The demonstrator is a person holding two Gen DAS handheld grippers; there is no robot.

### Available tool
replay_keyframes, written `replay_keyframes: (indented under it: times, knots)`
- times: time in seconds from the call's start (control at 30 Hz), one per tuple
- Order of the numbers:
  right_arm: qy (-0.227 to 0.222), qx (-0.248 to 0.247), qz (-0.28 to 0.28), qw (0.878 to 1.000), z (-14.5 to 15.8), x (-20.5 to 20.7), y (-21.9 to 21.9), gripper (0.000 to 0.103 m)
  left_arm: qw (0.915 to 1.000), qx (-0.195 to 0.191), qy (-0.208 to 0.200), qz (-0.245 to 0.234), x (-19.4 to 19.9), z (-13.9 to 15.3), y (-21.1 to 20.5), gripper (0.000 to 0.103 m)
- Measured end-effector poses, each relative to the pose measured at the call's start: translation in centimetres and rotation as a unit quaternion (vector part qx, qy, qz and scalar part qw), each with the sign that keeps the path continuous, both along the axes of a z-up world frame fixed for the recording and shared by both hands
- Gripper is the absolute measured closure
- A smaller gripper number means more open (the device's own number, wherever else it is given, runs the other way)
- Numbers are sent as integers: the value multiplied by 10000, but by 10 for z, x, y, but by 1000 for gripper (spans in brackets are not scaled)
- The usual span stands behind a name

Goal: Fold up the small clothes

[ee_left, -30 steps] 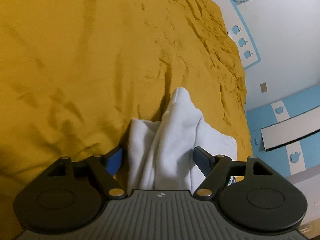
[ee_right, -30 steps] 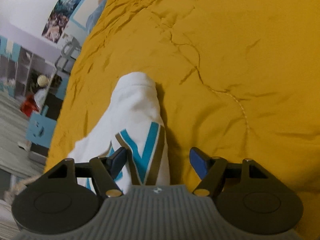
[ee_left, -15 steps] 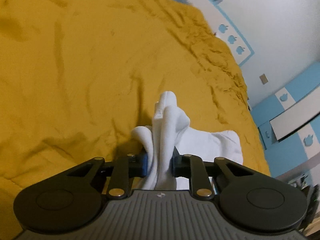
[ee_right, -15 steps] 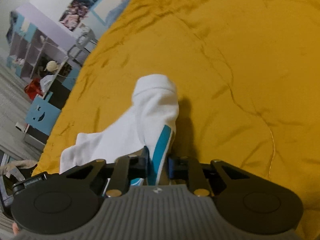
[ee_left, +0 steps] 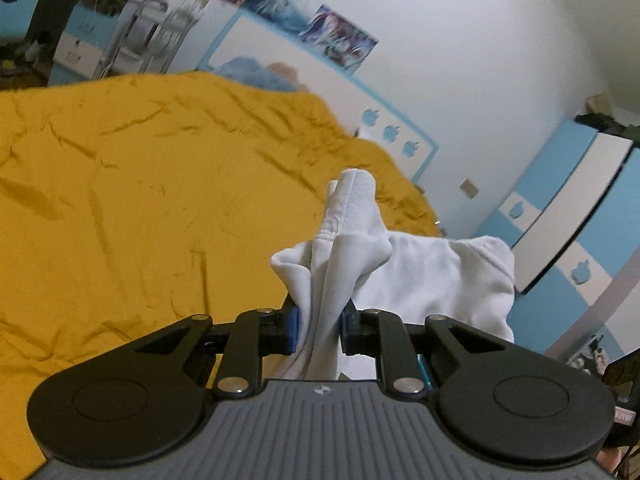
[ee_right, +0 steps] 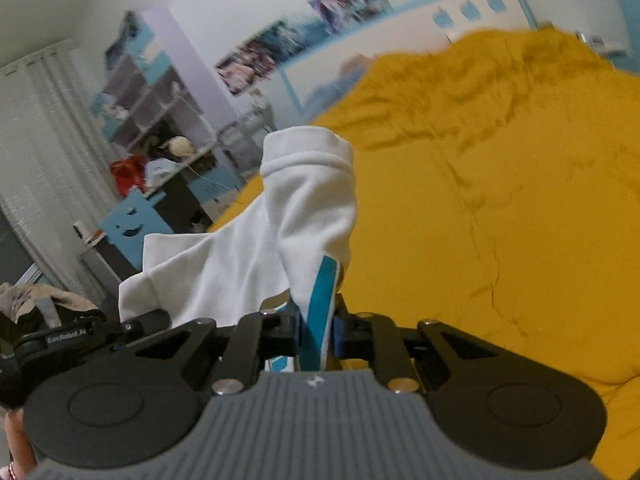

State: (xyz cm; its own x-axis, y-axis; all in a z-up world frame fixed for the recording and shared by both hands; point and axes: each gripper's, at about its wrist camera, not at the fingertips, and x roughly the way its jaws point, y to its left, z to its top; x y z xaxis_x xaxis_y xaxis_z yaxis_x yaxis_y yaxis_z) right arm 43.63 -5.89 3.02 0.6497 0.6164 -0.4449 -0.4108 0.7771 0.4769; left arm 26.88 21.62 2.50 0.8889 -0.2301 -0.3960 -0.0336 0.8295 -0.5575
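A small white garment point(ee_left: 420, 272) with a teal stripe point(ee_right: 320, 292) hangs lifted above the yellow bedcover point(ee_left: 140, 200). My left gripper point(ee_left: 319, 326) is shut on a bunched white fold of it, and a cuffed end sticks up past the pads. My right gripper point(ee_right: 316, 330) pinches the striped edge of the garment point(ee_right: 304, 208); its jaws are still closing on the cloth. The fabric stretches leftwards from there to the other gripper's black body point(ee_right: 60, 340). The garment's lower part is hidden behind both grippers.
The wrinkled yellow bedcover point(ee_right: 500, 200) fills the space ahead. Beyond it are a white and blue headboard wall with posters point(ee_left: 280, 4), shelves and a cluttered desk point(ee_right: 160, 152), a blue chair point(ee_right: 128, 224) and blue and white wardrobe doors point(ee_left: 580, 220).
Both grippers closed from open onto the garment, then rose and tilted up. The garment came up off the bedcover with them, and the room's walls came into view.
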Motion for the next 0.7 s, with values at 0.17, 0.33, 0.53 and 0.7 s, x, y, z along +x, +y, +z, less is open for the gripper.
replay_keyframes:
  times: [0.17, 0.33, 0.53, 0.7]
  knots:
    - [-420, 2, 62, 9991, 46, -52, -25, 94, 9995, 27, -234, -195, -41, 26, -22, 83]
    - [-521, -79, 120, 9985, 74, -104, -53, 94, 9988, -22, -308, -388, -71, 41, -38, 83]
    - [-184, 104, 142, 9997, 75, -159, -92, 94, 9971, -180, -13, -743, -98, 39, -47, 83]
    - [253, 108, 90, 9996, 56, -177, -113, 94, 9950, -104, 361, -927, -93, 18, -56, 84]
